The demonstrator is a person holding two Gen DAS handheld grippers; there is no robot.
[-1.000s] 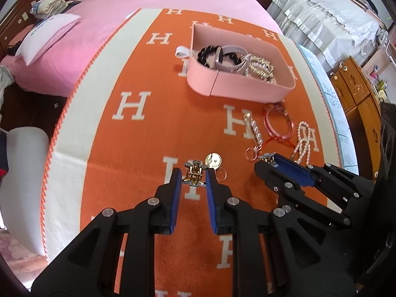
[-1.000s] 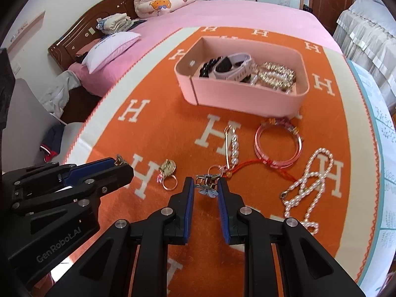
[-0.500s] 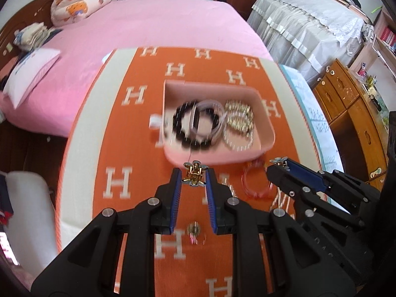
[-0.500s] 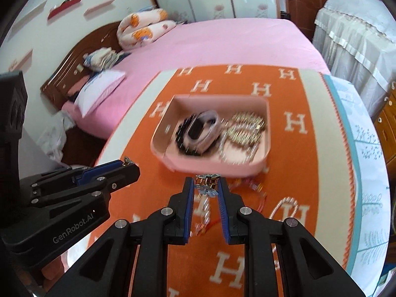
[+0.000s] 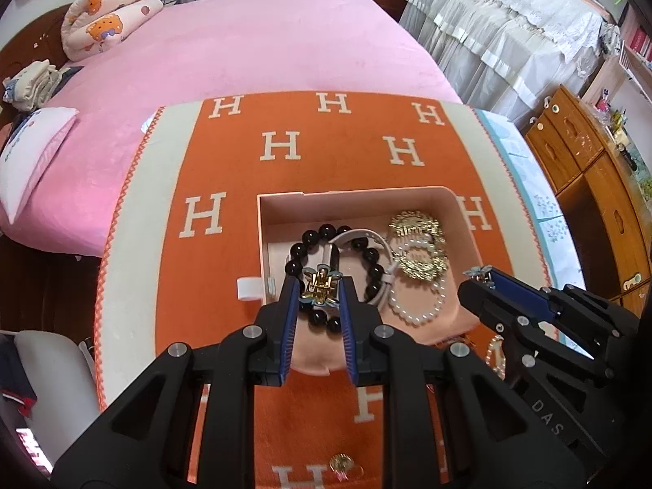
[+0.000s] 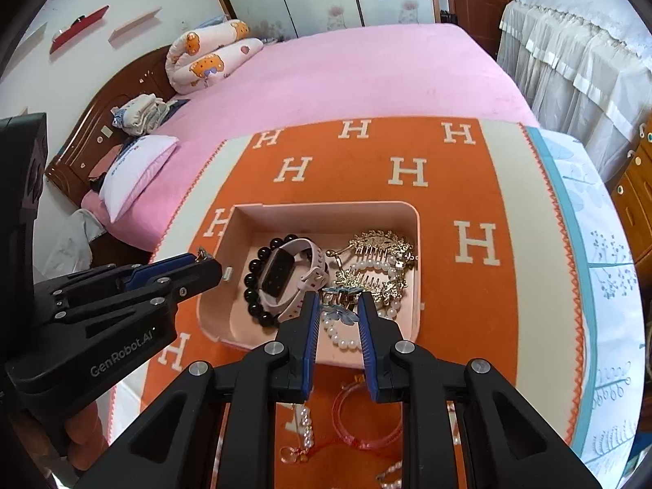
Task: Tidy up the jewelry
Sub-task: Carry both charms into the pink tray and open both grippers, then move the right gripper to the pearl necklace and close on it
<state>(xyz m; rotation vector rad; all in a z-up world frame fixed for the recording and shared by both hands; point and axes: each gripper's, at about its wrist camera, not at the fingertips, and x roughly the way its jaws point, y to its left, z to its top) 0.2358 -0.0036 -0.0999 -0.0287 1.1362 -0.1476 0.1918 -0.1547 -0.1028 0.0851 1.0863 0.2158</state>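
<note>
A pink jewelry box (image 5: 281, 203) (image 6: 411, 220) lies on the orange H-patterned blanket. Inside it are a black bead bracelet (image 5: 377, 273) (image 6: 254, 277), a pink-strapped watch (image 6: 285, 273), gold hair combs (image 5: 419, 261) (image 6: 379, 244) and a pearl bracelet (image 5: 419, 313). My left gripper (image 5: 318, 291) is shut on a small gold hair clip (image 5: 320, 285), above the box's near left part. My right gripper (image 6: 339, 303) is shut on a blue flower clip (image 6: 340, 305), above the box's near right part. Each gripper shows at the edge of the other's view.
On the blanket near the box lie a pink bangle (image 6: 366, 424), a pearl pin with a red cord (image 6: 305, 428) and a gold ring charm (image 5: 342, 462). The pink bed (image 5: 252, 40) stretches beyond. A wooden cabinet (image 5: 591, 187) stands at the right.
Both grippers have carried their clips forward from the loose jewelry on the blanket to above the pink box. Their grips have stayed the same.
</note>
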